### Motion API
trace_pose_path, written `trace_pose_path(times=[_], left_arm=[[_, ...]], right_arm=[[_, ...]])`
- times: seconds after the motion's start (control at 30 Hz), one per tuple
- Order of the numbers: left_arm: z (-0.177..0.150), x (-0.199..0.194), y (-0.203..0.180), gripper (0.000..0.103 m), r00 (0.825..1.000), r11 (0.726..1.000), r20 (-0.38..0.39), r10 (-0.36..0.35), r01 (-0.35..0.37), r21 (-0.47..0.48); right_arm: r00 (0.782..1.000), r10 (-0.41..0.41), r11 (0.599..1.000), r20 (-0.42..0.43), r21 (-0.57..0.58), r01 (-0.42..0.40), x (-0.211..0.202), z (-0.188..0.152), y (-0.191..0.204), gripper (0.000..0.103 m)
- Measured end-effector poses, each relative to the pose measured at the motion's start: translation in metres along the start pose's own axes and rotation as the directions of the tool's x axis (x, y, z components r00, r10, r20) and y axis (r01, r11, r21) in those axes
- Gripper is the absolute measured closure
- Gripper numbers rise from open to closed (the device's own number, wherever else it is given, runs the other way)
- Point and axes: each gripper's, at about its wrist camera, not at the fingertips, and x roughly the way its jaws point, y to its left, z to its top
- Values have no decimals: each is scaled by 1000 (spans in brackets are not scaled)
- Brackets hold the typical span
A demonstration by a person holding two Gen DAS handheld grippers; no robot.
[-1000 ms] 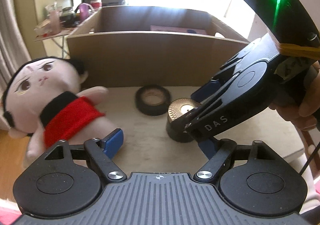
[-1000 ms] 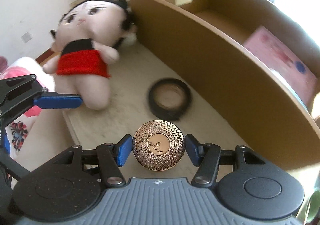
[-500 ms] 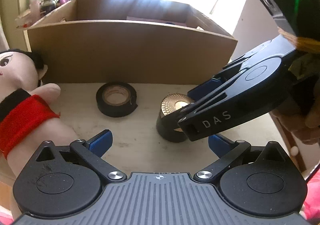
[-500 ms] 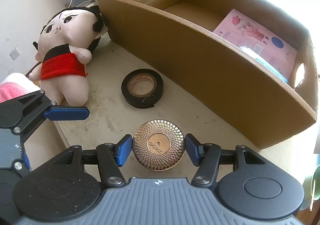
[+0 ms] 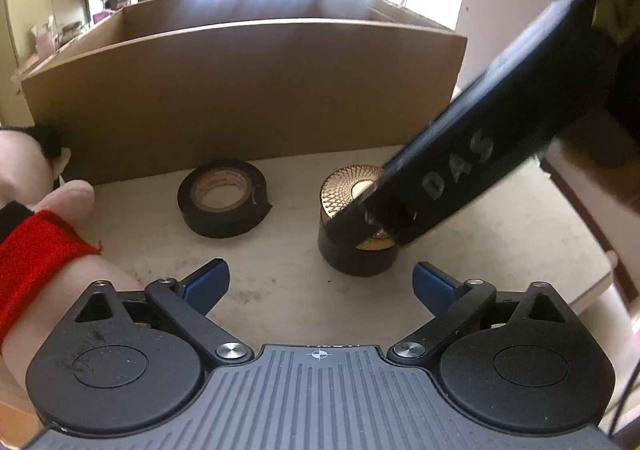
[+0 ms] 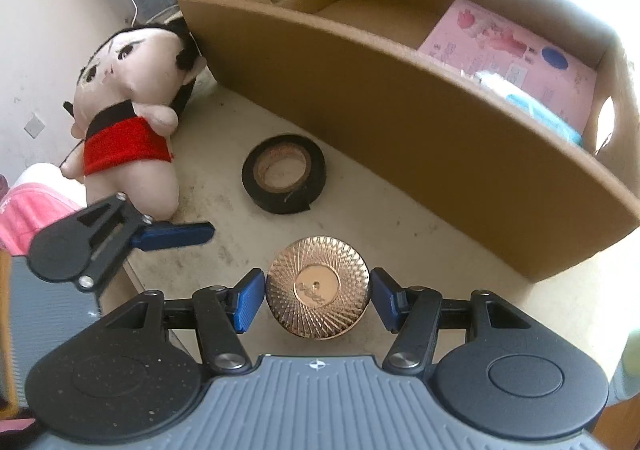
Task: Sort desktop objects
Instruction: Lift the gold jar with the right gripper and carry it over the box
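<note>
A black jar with a patterned gold lid point(image 6: 317, 288) stands on the pale tabletop point(image 6: 360, 209). My right gripper point(image 6: 317, 298) is shut on it, blue pads against both sides; in the left wrist view its black finger point(image 5: 440, 177) crosses the jar point(image 5: 352, 250). My left gripper point(image 5: 320, 270) hovers just short of the jar, jaws wide but closing, with nothing between them. One of its blue fingers point(image 6: 176, 236) shows in the right wrist view. A black tape roll point(image 5: 224, 205) lies flat left of the jar.
A plush doll in a red dress point(image 6: 124, 129) lies at the left, its head against the cardboard box point(image 6: 400, 109). The open box runs along the back and holds a pink leaflet point(image 6: 512, 61) and a blue item. The table's edge falls off close to the left gripper.
The left gripper swung right and lower toward the jar, so the doll slid out to the left edge; its jaws spread wider. The right gripper rolled around the jar, still holding it.
</note>
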Motion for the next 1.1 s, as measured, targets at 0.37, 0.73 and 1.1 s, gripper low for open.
trace_pose_path(times=[0.37,0.73,1.1], left_arm=[[6,13,-10,26,999,994,40,-15,11,105],[16,27,-11,39,997,990,34,-74,69,126],[27,36,-7,45,995,990,31,-94,90,113]], right_arm=[[999,-26,998,-24,-57,24,-1,9,7,42],[996,-11,999,-88,-36,8,6,13,4,42],[993,2,1000,-119,-20,-5,14,14,1,42]])
